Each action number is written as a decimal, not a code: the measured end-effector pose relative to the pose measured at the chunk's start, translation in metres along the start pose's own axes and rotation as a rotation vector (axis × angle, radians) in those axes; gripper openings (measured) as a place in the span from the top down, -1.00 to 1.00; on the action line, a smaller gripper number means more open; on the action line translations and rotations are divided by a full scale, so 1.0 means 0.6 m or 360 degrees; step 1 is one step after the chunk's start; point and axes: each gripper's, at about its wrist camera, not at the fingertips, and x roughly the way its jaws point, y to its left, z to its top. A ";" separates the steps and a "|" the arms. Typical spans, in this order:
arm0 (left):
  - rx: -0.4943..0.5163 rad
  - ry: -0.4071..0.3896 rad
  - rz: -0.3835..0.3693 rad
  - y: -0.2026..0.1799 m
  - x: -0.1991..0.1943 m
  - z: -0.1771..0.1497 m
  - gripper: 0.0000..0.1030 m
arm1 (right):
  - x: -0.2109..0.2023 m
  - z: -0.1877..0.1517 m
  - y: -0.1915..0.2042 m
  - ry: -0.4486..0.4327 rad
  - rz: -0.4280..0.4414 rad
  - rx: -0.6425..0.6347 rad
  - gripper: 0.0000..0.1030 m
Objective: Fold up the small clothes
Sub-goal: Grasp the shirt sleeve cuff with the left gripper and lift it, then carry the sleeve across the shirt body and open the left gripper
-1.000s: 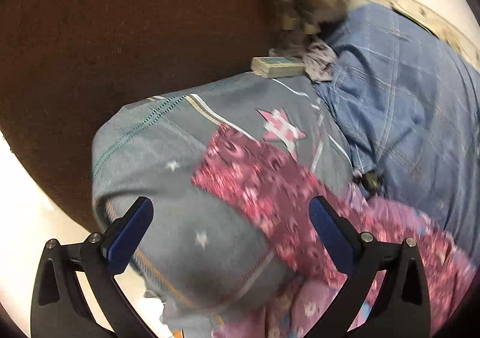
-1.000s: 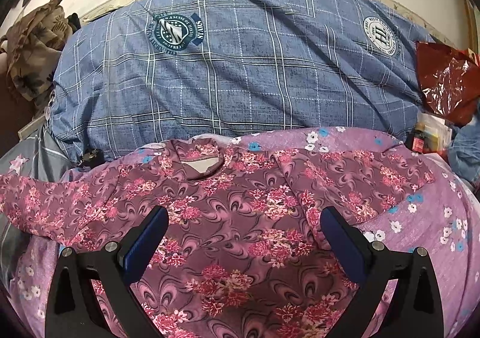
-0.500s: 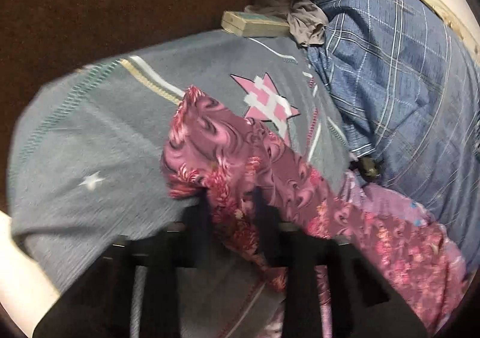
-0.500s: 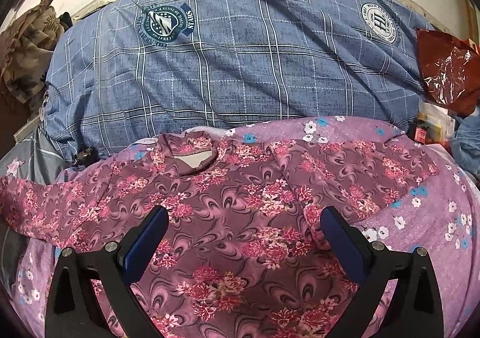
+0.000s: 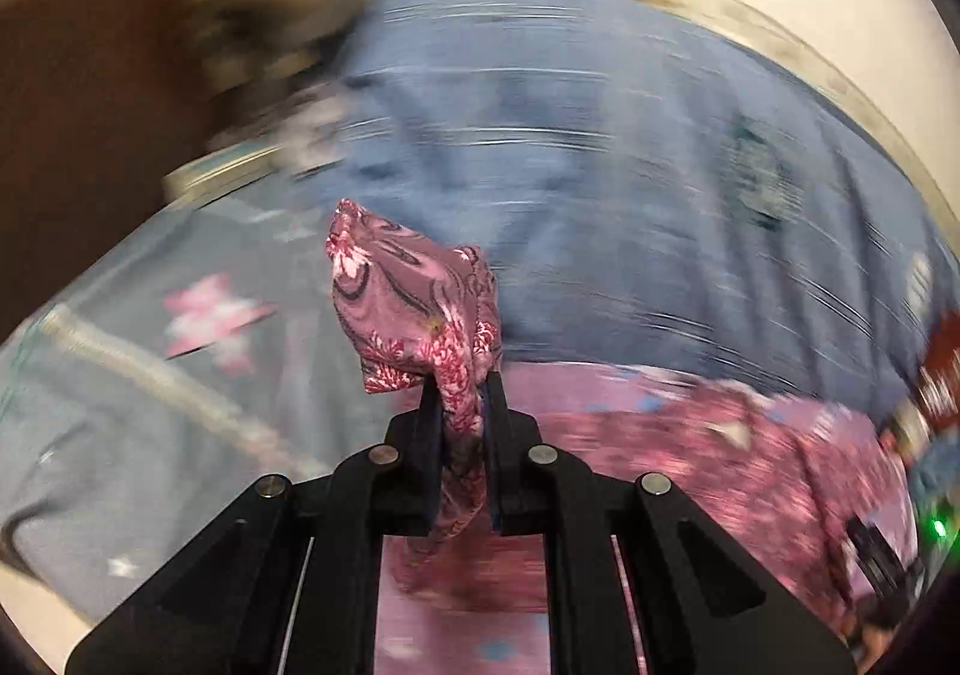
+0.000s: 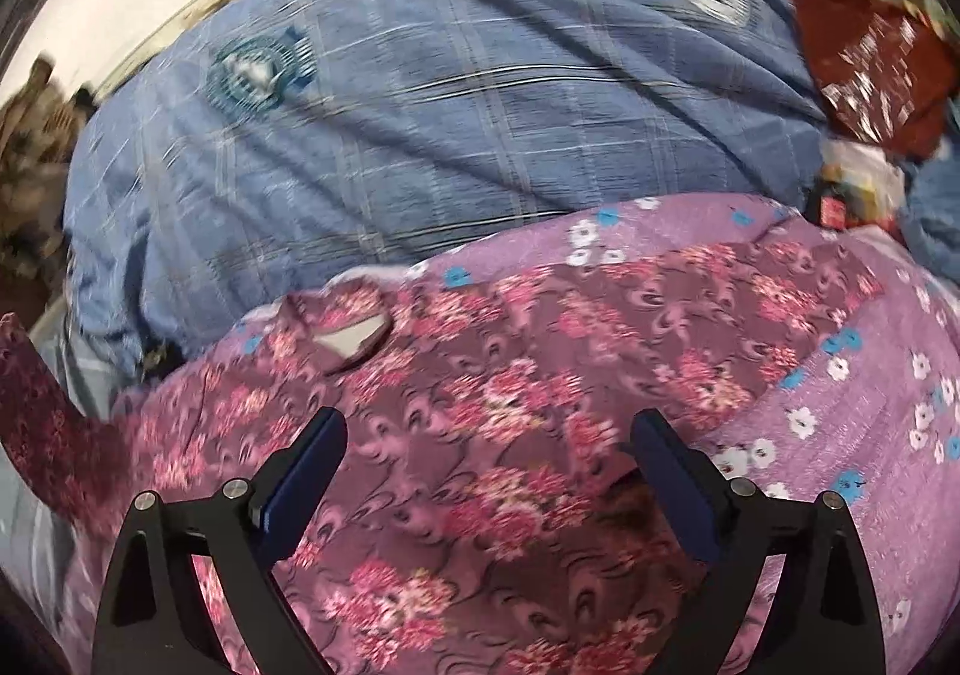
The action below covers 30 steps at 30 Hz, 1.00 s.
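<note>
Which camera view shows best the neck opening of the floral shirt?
The right wrist view: the floral shirt lies spread there, its neck opening visible. The left wrist view shows mainly the sleeve end pinched in the left gripper; the rest is blurred.

Your views were dim and fisheye-curved; motion blur smeared everything behind the sharp sleeve [image 5: 414, 309], rims vignetted black.

Blue checked bedding [image 6: 456, 135] heaped behind floral top [image 6: 480, 405]
</note>
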 end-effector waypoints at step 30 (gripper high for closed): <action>0.0167 0.0051 -0.0476 -0.357 0.044 -0.099 -0.66 | 0.071 0.031 -0.325 0.0215 0.0220 0.0956 -0.80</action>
